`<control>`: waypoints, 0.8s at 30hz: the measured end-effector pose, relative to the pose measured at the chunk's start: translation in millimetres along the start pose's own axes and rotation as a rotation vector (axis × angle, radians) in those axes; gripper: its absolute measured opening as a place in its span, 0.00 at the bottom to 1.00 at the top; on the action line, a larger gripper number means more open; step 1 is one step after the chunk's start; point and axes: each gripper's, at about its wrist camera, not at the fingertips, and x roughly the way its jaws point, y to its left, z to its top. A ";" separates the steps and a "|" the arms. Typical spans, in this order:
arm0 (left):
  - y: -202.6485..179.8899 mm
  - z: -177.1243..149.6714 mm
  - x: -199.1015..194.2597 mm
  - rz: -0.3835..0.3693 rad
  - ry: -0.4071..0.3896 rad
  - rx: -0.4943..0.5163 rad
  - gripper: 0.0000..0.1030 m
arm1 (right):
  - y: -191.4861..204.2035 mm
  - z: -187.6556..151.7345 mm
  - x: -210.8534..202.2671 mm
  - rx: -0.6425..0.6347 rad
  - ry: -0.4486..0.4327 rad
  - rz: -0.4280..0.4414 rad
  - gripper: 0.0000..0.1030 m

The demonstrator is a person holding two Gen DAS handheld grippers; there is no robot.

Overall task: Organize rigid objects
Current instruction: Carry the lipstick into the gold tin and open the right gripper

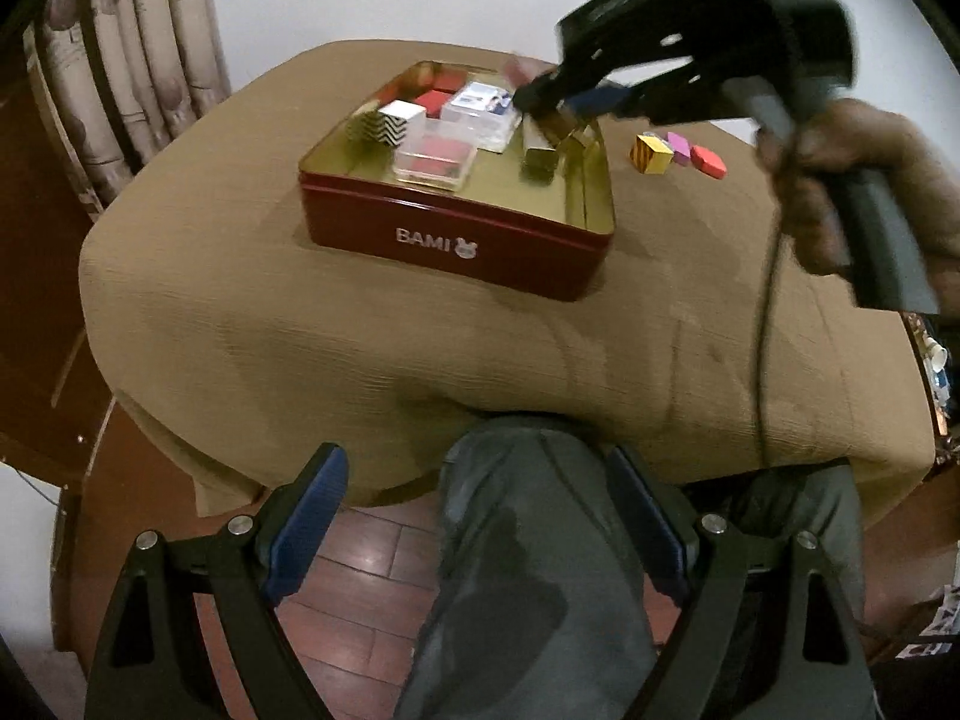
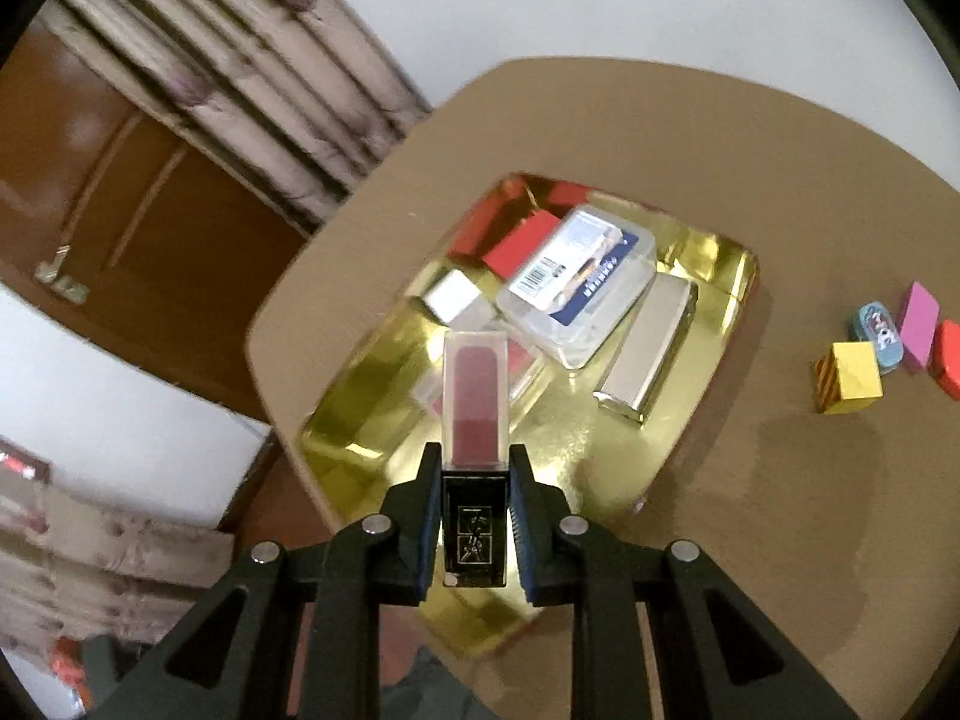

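Note:
A red BAMI tin (image 1: 456,240) with a gold inside (image 2: 372,414) stands on the brown-clothed table. It holds a zigzag cube (image 1: 399,123), red blocks (image 2: 519,246), clear plastic cases (image 2: 576,282) and a silver bar (image 2: 651,348). My right gripper (image 2: 474,456) is shut on a lip gloss tube (image 2: 474,402) with a black cap and holds it above the tin; it shows in the left wrist view (image 1: 540,99). My left gripper (image 1: 480,480) is open and empty, low over the person's lap before the table.
On the cloth right of the tin lie a yellow striped cube (image 2: 849,378), a small blue case (image 2: 879,336), a pink block (image 2: 918,324) and a red block (image 2: 948,363). A curtain (image 1: 120,60) hangs at the back left. The person's knee (image 1: 540,570) is under the left gripper.

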 end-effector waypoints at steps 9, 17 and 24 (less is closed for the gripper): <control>-1.9 -2.3 3.2 -0.038 0.015 0.010 0.82 | -25.8 -6.1 28.6 0.157 0.024 -0.083 0.20; 3.9 -0.1 8.2 -0.051 0.032 0.005 0.82 | -26.0 0.2 35.9 0.225 0.005 -0.134 0.22; 5.7 -2.3 7.8 -0.037 0.028 0.007 0.82 | -25.9 -6.9 3.6 0.212 -0.117 -0.050 0.23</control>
